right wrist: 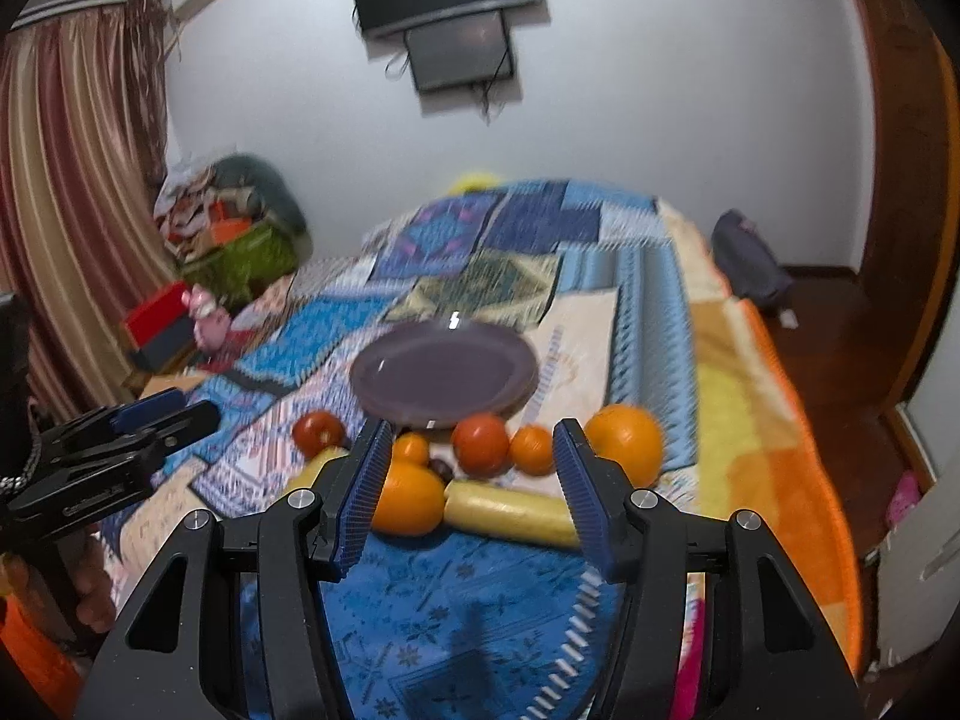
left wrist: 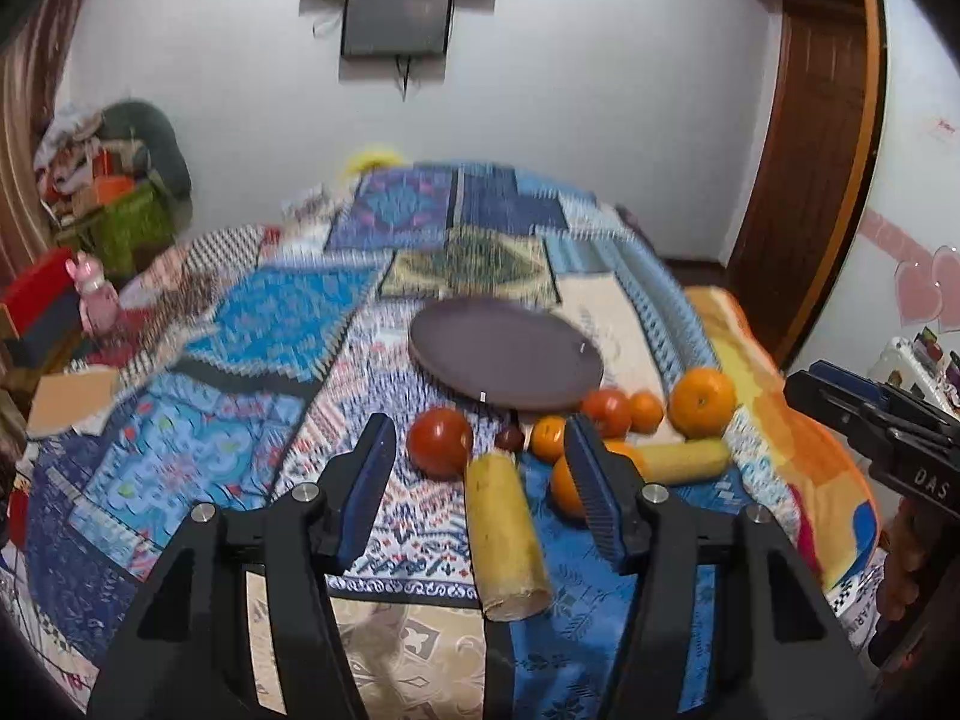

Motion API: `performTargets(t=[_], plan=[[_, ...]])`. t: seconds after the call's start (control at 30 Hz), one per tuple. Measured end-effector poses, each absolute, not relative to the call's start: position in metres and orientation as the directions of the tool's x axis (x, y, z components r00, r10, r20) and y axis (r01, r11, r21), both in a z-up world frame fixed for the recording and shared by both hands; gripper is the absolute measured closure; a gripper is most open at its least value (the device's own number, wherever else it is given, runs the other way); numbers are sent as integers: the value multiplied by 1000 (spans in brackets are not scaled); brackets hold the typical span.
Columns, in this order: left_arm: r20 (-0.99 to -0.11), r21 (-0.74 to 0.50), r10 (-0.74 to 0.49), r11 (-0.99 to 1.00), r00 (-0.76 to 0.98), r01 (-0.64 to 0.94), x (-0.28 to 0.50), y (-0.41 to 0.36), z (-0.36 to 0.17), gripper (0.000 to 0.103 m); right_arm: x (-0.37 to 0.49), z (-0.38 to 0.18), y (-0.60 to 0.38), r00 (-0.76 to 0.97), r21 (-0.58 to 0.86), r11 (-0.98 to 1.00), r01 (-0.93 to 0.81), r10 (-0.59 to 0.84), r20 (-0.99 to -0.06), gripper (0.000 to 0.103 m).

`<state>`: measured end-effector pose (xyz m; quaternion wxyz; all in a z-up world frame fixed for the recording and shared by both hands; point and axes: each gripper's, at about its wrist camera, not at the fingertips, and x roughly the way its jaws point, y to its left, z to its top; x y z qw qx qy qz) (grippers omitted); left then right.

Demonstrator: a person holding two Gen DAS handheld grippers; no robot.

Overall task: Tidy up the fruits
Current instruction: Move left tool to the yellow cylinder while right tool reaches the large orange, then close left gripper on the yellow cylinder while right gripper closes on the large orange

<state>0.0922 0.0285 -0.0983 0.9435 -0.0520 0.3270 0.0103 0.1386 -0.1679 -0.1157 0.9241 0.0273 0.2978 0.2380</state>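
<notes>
Jaws wide on both, nothing held; left gripper (left wrist: 480, 486) has the near banana (left wrist: 507, 534) lower centre btwn its jaws, long axis running away from camera, roughly along the fingers; left is nearer it. Right gripper (right wrist: 468, 480) hovers over the bed (right wrist: 468, 612), 2nd banana (right wrist: 510, 513) lying crosswise, left-to-right, w/ an orange (right wrist: 408, 498) at its left end. Count L to R: 2 tomatoes, 2 bananas, 4 oranges, 1 small dark fruit; 1 empty plate (right wrist: 444, 372) behind, centre frame.
</notes>
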Motion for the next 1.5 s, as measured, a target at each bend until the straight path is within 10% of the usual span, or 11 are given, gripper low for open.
performTargets(t=[0.5,1.5], plan=[[-784,-125,-77,992,616,-35,138,29,-167,54,176,-164,-125,551,241,838,-490,512,-659,50],[-820,-170,-140,985,555,-2,134,37,-189,64,193,-191,-79,535,111,844,-525,429,-728,37]])
